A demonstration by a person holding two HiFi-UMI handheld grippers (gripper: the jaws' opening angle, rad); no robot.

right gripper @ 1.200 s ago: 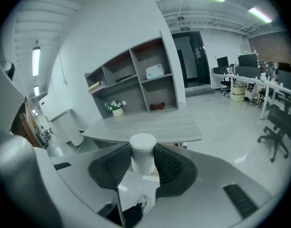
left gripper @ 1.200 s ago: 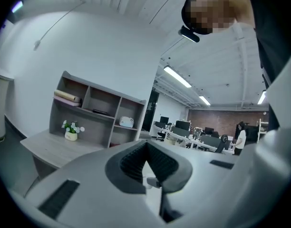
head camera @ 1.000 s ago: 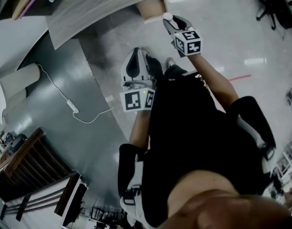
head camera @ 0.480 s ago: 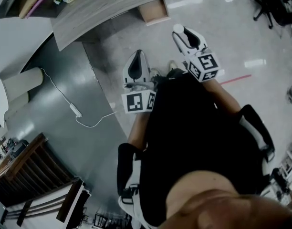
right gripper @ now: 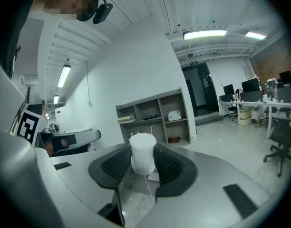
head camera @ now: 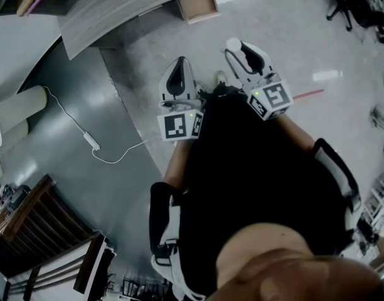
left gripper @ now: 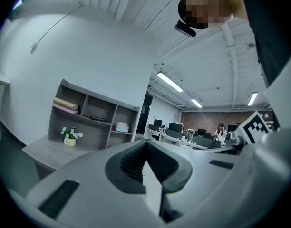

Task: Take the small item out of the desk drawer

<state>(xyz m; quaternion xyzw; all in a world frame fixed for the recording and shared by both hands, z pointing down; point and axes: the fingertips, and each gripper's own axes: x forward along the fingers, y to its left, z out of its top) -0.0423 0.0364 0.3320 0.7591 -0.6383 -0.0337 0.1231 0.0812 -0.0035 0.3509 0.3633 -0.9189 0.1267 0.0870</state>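
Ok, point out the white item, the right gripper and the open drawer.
item (right gripper: 142, 155), right gripper view, middle of its white body.
right gripper (head camera: 241, 49), head view, midway between its fingertips.
drawer (head camera: 198, 5), head view, its bare inside.

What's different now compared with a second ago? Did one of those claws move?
The right claw has pulled back from the open drawer, bringing the small white item with it, clamped between its jaws. The item was already at its tip a second ago. The left claw has hardly moved and is still shut with nothing in it. The drawer is still open.
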